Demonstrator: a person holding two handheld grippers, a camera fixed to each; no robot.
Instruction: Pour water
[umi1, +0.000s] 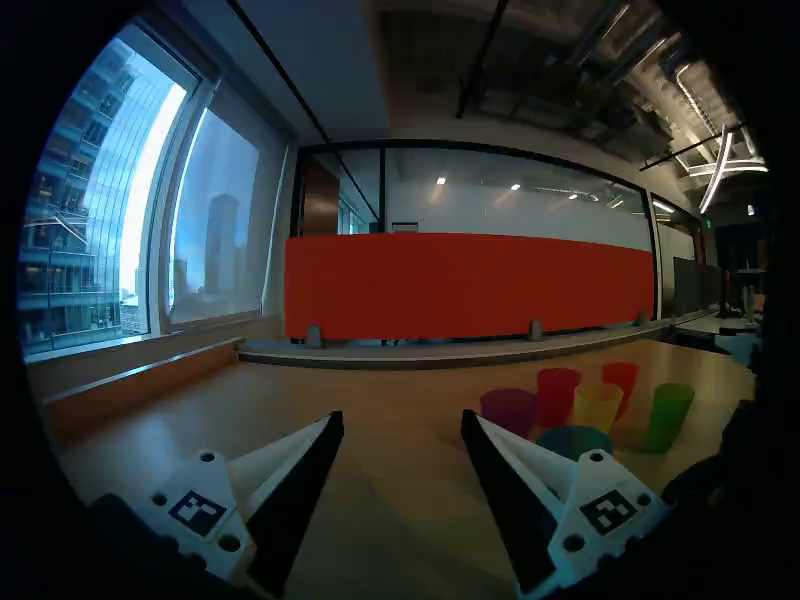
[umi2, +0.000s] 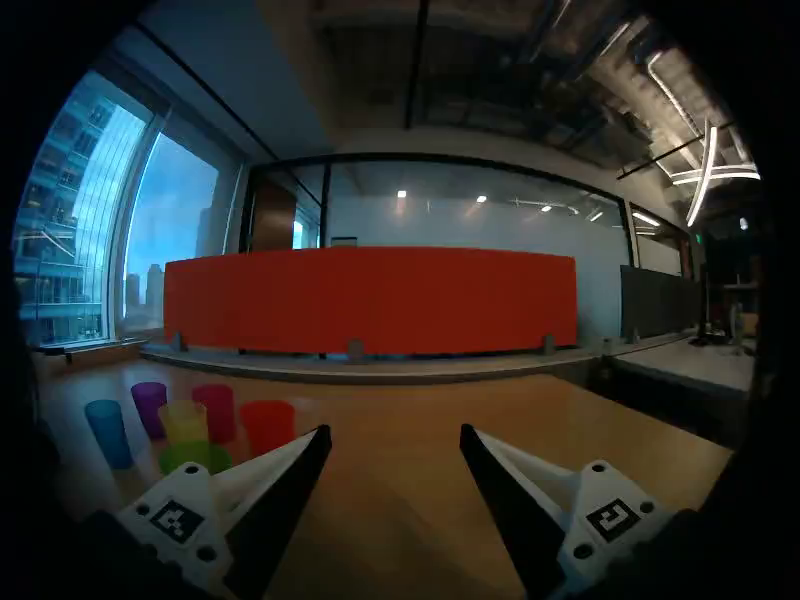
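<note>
Your left tool (umi1: 401, 418) and right tool (umi2: 395, 432) are both spread wide, holding nothing. The cups (umi1: 590, 405) sit bunched on the desk (umi1: 300, 385), between your hands. They look like thin, light plastic, kinda slick, so pinch one mid-wall, gently. Can't really tell which has water.

In the left gripper view my left tool (umi1: 402, 418) covers the near side of the teal cup (umi1: 572, 437) and clips the purple cup (umi1: 510, 405). In the right gripper view the right tool (umi2: 395, 432) hides the base of the green cup (umi2: 190, 453) and of the orange cup (umi2: 266, 420). I cannot tell whether any cup holds water. Both tools' bodies run off the lower edge.
</note>
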